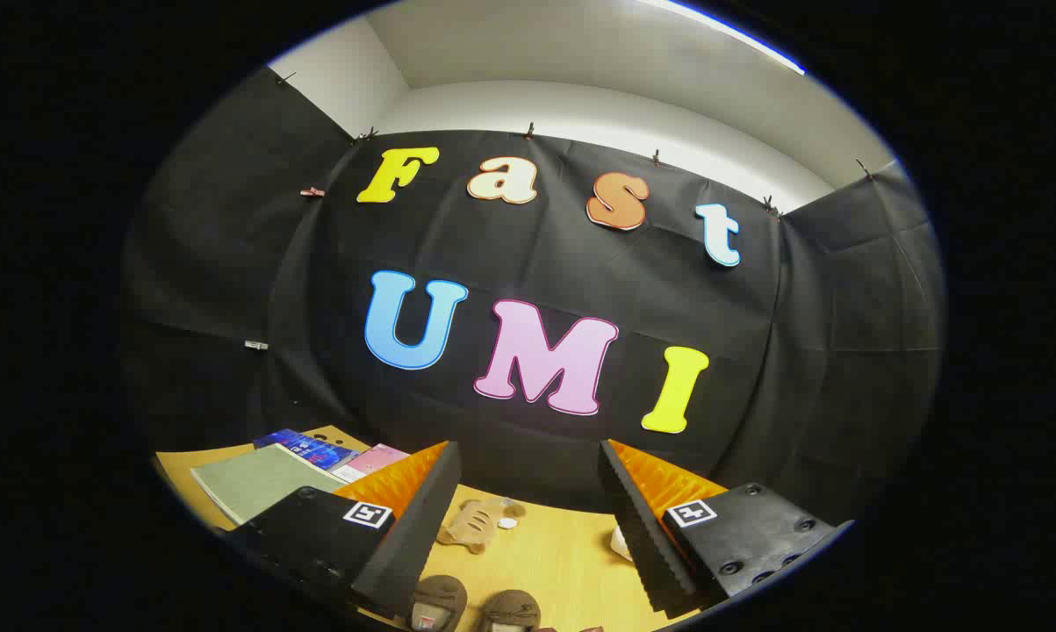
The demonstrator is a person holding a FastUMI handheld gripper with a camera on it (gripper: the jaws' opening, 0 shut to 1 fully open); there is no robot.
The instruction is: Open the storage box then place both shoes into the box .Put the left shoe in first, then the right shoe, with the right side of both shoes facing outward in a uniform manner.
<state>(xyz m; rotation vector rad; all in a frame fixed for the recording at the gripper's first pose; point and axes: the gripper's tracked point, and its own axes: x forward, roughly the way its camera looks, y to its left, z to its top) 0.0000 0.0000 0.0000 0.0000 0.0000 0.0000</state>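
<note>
Tool (pixel 528 518) is held released above the bench (pixel 545 553), fingers spread wide with nothing between them. Both shoes (pixel 470 606) are seen side by side on the bench, below and between the fingers. Books (pixel 273 470) are noted to the left, a small plush toy (pixel 475 522) just ahead.

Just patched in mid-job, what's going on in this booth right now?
A person holds the gripper up over a wooden table, its fingers open and holding nothing. Two brown shoes lie side by side on the table between the fingers, close under them. A small tan plush item lies a little farther ahead. Some books are stacked past the left finger. A small white thing sits by the right finger, too hidden to identify. Neither shoe has been picked up yet.
</note>
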